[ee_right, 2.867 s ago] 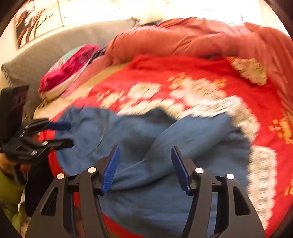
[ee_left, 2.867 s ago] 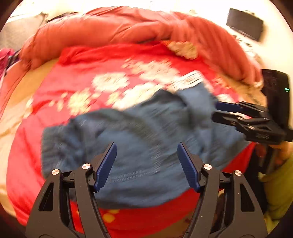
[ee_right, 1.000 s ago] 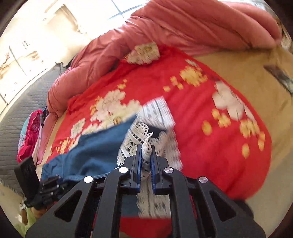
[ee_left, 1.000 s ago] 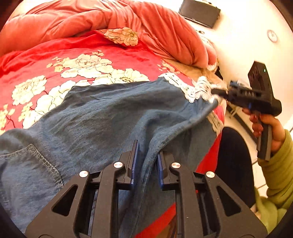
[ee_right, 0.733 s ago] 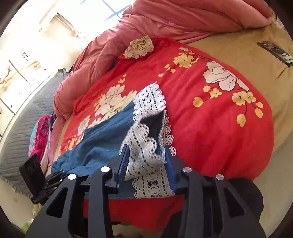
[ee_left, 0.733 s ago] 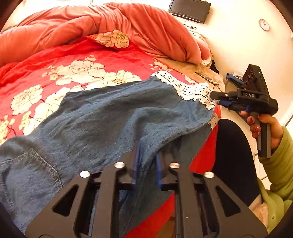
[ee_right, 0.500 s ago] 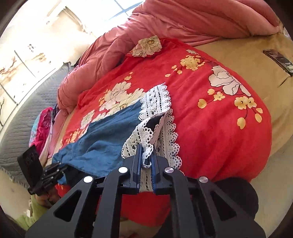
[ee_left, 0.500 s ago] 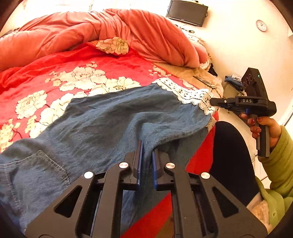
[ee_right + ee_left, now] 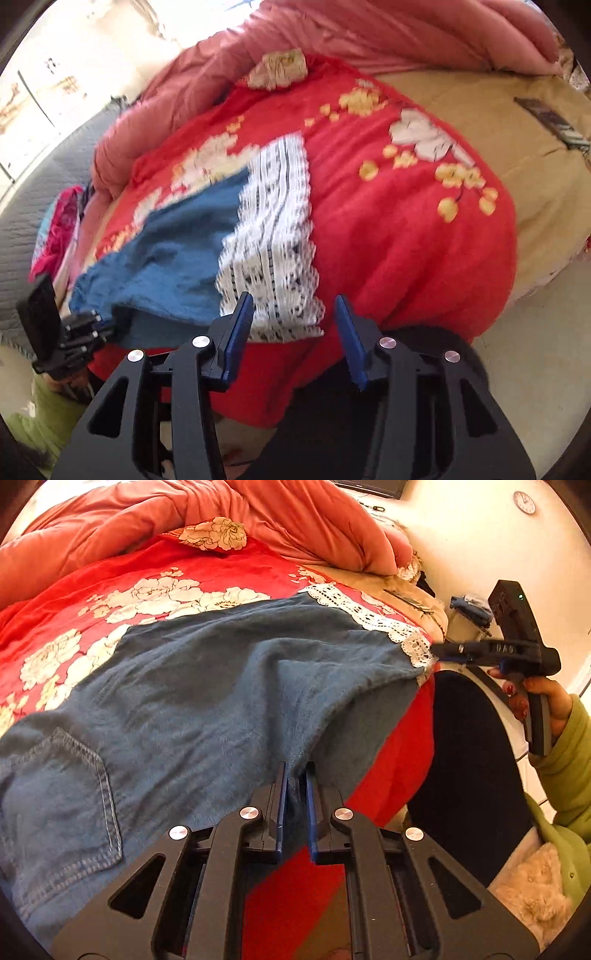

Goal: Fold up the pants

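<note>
Blue denim pants point(image 9: 207, 686) with white lace cuffs point(image 9: 373, 620) lie spread across a red flowered blanket point(image 9: 155, 579) on the bed. My left gripper point(image 9: 295, 771) is shut on a fold of denim at the pants' near edge. My right gripper point(image 9: 293, 310) is open and empty, just in front of the lace cuff point(image 9: 273, 236) at the bed's edge. The right gripper also shows in the left wrist view point(image 9: 439, 651), at the cuff's tip. The left gripper shows in the right wrist view point(image 9: 99, 325), at the denim edge.
A pink duvet point(image 9: 184, 520) is heaped along the far side of the bed. A tan sheet point(image 9: 517, 147) with a remote point(image 9: 550, 122) lies to the right. A grey headboard point(image 9: 33, 214) and a pink pillow point(image 9: 55, 229) are at the left. My dark trouser leg point(image 9: 469, 760) stands by the bed edge.
My right gripper has let go of the lace cuff and opened, and the cuff now lies flat on the blanket. My left gripper stays shut on the denim.
</note>
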The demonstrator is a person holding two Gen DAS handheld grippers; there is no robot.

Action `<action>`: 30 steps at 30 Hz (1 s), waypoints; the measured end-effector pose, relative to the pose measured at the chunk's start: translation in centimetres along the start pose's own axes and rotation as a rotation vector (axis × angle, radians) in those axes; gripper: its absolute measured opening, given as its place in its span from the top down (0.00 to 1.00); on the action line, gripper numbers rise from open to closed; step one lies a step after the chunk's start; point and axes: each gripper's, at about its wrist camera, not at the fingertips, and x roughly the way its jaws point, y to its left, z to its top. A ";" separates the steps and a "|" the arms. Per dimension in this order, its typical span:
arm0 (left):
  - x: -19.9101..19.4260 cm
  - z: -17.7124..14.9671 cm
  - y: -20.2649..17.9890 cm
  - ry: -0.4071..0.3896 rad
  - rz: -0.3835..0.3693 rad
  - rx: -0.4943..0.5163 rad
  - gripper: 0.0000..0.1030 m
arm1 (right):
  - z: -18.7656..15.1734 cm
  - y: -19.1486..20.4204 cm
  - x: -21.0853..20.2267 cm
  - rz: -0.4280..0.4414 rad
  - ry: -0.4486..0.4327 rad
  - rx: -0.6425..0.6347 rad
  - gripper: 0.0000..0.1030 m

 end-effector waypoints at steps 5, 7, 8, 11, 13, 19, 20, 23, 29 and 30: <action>-0.7 -0.6 -0.4 -0.024 0.058 -0.015 0.96 | 0.9 1.3 -1.4 0.019 -0.081 -0.059 0.51; -1.0 -0.2 -0.9 -0.049 0.107 -0.003 0.96 | 0.6 2.9 -1.2 0.070 -0.084 -0.116 0.51; -0.9 -0.1 -1.0 -0.052 0.116 0.006 0.96 | 0.5 3.7 -0.9 0.098 -0.076 -0.136 0.51; -0.8 0.2 -1.3 -0.049 0.150 0.038 1.00 | 0.3 6.8 1.0 0.154 -0.023 -0.218 0.51; -1.2 0.2 -1.2 -0.033 0.179 0.032 1.00 | 0.5 8.2 2.4 0.178 0.022 -0.252 0.51; -2.4 -1.4 -2.3 0.020 0.187 0.122 1.00 | -0.2 7.3 5.7 0.144 0.168 -0.206 0.52; -1.9 -1.9 -2.3 0.039 0.172 0.126 1.00 | -0.4 6.8 5.9 0.148 0.179 -0.193 0.52; -0.4 -2.7 -2.1 0.092 0.174 0.112 0.99 | -1.2 6.2 6.3 0.153 0.190 -0.171 0.52; -3.9 -2.0 -2.8 0.021 0.016 0.088 0.77 | 0.4 5.2 2.0 0.216 0.046 -0.166 0.49; -4.5 -1.7 -3.0 0.002 0.011 0.095 0.72 | 1.1 4.7 1.3 0.210 0.010 -0.161 0.44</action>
